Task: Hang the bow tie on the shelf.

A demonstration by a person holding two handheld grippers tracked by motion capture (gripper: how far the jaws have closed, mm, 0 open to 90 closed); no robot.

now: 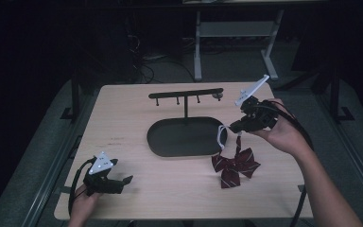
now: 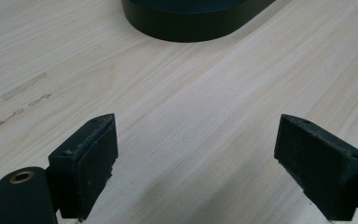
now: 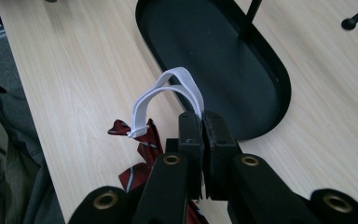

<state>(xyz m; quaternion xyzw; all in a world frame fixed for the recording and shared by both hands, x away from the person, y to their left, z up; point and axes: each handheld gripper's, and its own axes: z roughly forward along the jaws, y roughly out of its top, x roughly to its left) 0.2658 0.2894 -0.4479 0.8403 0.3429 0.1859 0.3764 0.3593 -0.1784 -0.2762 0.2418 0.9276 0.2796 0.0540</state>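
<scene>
A dark red bow tie (image 1: 235, 166) with pale stripes hangs just above the table at the right of the high view, its white elastic strap (image 1: 221, 136) looped upward. My right gripper (image 1: 234, 126) is shut on that strap (image 3: 168, 91), with the bow tie (image 3: 142, 149) dangling below the jaws. A black stand has an oval tray base (image 1: 170, 142) and a hook bar (image 1: 185, 93) on a post. My left gripper (image 1: 125, 181) rests near the table's front left, open, with bare wood between its pads (image 2: 95, 158).
The oval tray (image 3: 214, 51) lies right beside the right gripper, its wall (image 2: 191, 28) ahead of the left one. The wooden table (image 1: 118, 123) ends close to the left hand. Dark floor, cables and a white-legged table stand beyond the far edge.
</scene>
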